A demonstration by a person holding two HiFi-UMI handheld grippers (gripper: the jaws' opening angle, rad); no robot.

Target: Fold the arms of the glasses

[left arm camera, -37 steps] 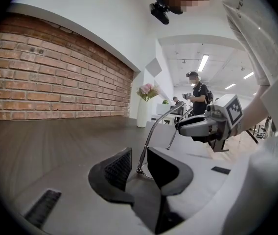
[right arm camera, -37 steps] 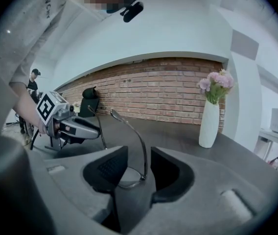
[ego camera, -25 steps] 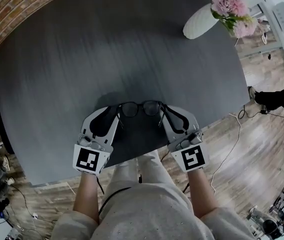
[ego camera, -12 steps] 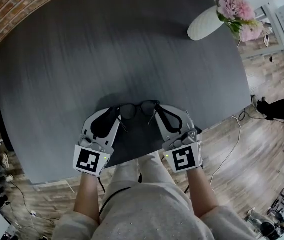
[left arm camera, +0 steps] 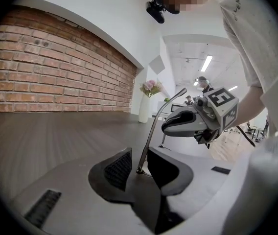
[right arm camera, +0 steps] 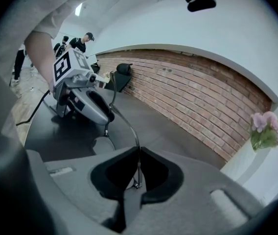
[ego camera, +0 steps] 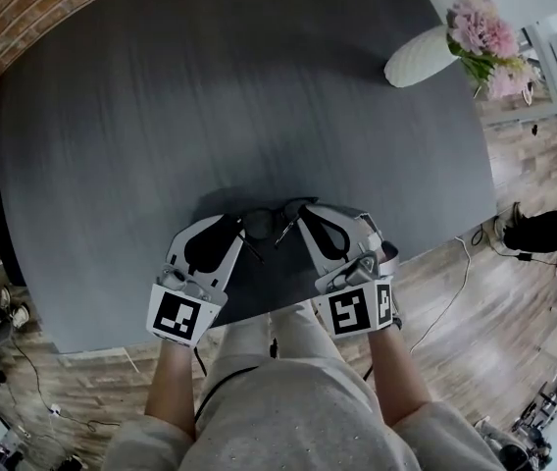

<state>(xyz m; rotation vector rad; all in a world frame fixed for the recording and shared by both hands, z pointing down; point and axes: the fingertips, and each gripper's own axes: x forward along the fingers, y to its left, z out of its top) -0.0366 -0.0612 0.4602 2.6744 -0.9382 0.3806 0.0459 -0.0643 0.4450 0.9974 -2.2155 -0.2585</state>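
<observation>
Thin dark-rimmed glasses [ego camera: 271, 219] lie lenses-down on the dark grey table [ego camera: 210, 86], near its front edge, with their arms standing up. My left gripper [ego camera: 237, 224] straddles the left arm [left arm camera: 151, 131] at its hinge. Its jaws [left arm camera: 140, 166] stand apart and open, with a gap showing beside the thin arm. My right gripper [ego camera: 304, 220] has just been closing. It is now shut on the right arm [right arm camera: 138, 153], and its pads meet on the wire [right arm camera: 138, 173]. That arm leans in towards the lenses. One lens rim [right arm camera: 104, 142] shows by the left gripper [right arm camera: 97, 111].
A white vase [ego camera: 426, 59] with pink flowers [ego camera: 484, 32] stands at the table's far right edge. A brick wall [ego camera: 24, 8] curves round the far left. The table's front edge runs just behind both grippers. Cables and someone's legs [ego camera: 543, 229] are on the wooden floor at right.
The right gripper has shifted inward to the left and rolled, tipping the right arm towards the lenses. The left gripper has kept still.
</observation>
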